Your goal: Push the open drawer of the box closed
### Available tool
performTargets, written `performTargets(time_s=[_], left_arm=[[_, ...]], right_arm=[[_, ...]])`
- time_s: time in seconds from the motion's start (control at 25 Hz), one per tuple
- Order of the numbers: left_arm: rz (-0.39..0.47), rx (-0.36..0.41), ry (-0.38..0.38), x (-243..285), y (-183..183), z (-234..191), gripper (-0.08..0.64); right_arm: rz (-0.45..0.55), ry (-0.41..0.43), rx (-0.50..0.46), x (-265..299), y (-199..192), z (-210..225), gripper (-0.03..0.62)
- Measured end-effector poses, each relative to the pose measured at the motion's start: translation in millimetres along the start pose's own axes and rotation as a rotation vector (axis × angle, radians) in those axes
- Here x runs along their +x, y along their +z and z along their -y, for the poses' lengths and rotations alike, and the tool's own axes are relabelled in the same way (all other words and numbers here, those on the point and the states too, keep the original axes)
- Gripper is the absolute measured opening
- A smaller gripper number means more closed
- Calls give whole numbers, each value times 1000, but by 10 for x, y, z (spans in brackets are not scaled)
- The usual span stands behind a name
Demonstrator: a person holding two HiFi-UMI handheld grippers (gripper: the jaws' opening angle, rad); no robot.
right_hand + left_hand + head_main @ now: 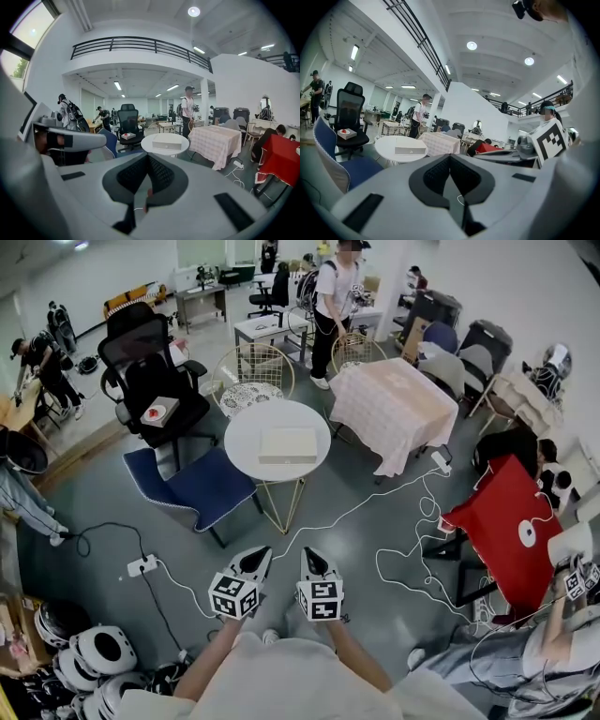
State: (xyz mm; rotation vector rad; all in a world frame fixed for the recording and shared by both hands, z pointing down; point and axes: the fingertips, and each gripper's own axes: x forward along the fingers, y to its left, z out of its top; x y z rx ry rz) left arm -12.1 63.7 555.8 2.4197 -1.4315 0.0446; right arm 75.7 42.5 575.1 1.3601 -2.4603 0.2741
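A flat, pale box [288, 444] lies in the middle of a round white table [246, 432], its long front face turned towards the person holding the tools. At this range the views do not show how far the drawer stands out of it. Nothing else is on the table top.

Well short of the table, on its near side, the left gripper [255, 562] and the right gripper [314, 562] are held side by side over the grey floor, both pointing towards the table. In each gripper's own view the dark ribbed pads meet at the tip. Both pairs of jaws are fully closed, hold nothing, and touch neither the box nor the table.

A blue chair [192, 486] stands just left of the table. A table under a checked cloth [394, 409] stands to the round table's right.
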Motion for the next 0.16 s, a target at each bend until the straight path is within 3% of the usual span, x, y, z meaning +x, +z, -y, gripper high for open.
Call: performTargets(time_s=[0.16], left_arm=[[-3, -13, 4, 1, -14, -43, 12]], right_arm=[[-7, 3, -8, 25, -18, -25, 15]])
